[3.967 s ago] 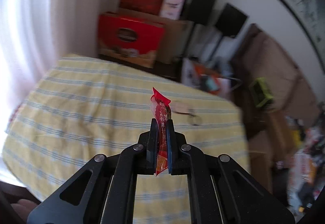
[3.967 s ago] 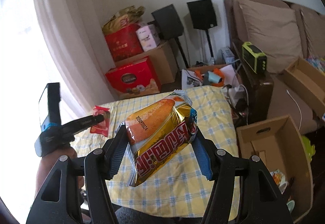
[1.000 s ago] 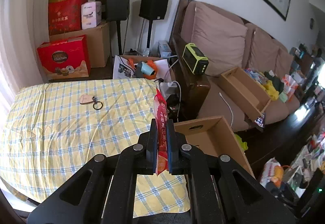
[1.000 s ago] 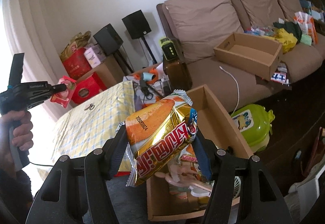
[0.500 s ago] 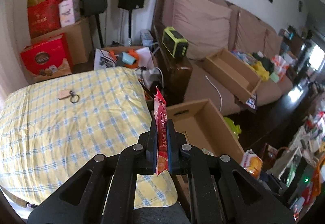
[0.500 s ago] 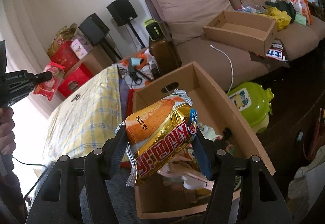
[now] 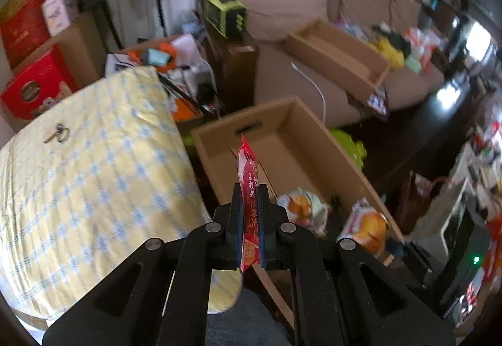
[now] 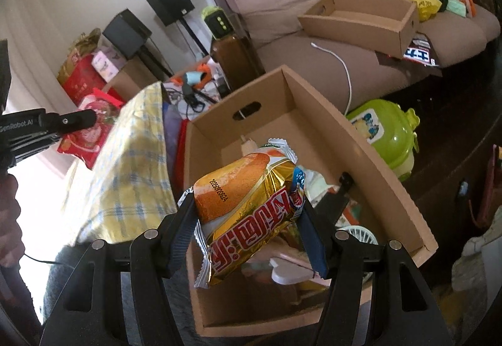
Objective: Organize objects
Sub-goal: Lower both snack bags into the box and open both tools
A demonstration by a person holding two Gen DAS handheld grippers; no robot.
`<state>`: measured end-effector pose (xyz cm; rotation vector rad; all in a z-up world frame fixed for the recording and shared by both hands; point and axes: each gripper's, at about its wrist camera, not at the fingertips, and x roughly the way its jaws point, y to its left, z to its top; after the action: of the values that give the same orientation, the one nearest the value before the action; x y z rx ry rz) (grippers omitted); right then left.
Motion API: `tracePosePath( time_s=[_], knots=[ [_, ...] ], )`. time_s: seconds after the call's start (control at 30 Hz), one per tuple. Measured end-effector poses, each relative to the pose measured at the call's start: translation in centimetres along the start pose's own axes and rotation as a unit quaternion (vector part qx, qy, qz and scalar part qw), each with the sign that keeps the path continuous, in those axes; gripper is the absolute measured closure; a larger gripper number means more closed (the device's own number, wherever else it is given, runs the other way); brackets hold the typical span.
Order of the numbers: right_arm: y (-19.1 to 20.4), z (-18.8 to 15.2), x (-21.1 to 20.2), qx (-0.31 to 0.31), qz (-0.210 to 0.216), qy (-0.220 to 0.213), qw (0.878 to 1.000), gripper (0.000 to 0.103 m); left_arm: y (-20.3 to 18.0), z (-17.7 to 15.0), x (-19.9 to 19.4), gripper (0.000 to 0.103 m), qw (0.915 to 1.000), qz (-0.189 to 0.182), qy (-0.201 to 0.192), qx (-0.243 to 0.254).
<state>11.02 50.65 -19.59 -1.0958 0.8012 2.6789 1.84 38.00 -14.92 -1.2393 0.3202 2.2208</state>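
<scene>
Left wrist view: left gripper (image 7: pixel 251 214) clamped tight on a red jelly sachet (image 7: pixel 250 204) above the open cardboard box (image 7: pixel 317 123); right wrist view: right gripper (image 8: pixel 251 220) gripped a golden snack bag (image 8: pixel 248 208) over that box's contents.

You swing both grippers off the table (image 7: pixel 94 157) and down over the box (image 8: pixel 360 157), packets now above it.
</scene>
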Motion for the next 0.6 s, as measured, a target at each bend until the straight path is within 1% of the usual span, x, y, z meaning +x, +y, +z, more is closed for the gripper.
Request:
tracePosePath(
  time_s=[0.13, 0.2, 0.27, 0.43, 0.6],
  knots=[
    [-0.3, -0.3, 0.5, -0.001, -0.009, 0.01, 1.0, 0.039, -2.1, -0.8, 1.1, 0.096, 0.9996, -0.011, 0.02, 0.015],
    [-0.4, -0.4, 0.6, 0.0, -0.013, 0.012, 1.0, 0.039, -3.0, -1.0, 1.4, 0.096, 0.9994, -0.008, 0.023, 0.026],
    [-0.5, -0.3, 0.5, 0.001, -0.011, 0.011, 1.0, 0.039, -3.7, -1.1, 1.8, 0.096, 0.9992, -0.006, 0.023, 0.032],
    [-0.3, -0.4, 0.9, -0.003, -0.016, 0.016, 1.0, 0.039, -5.0, -1.7, 3.4, 0.096, 0.9985, -0.005, 0.039, 0.038],
    [-0.3, -0.5, 1.0, -0.003, -0.019, 0.02, 1.0, 0.039, -6.1, -2.3, 3.9, 0.096, 0.9976, -0.012, 0.047, 0.049]
  ],
)
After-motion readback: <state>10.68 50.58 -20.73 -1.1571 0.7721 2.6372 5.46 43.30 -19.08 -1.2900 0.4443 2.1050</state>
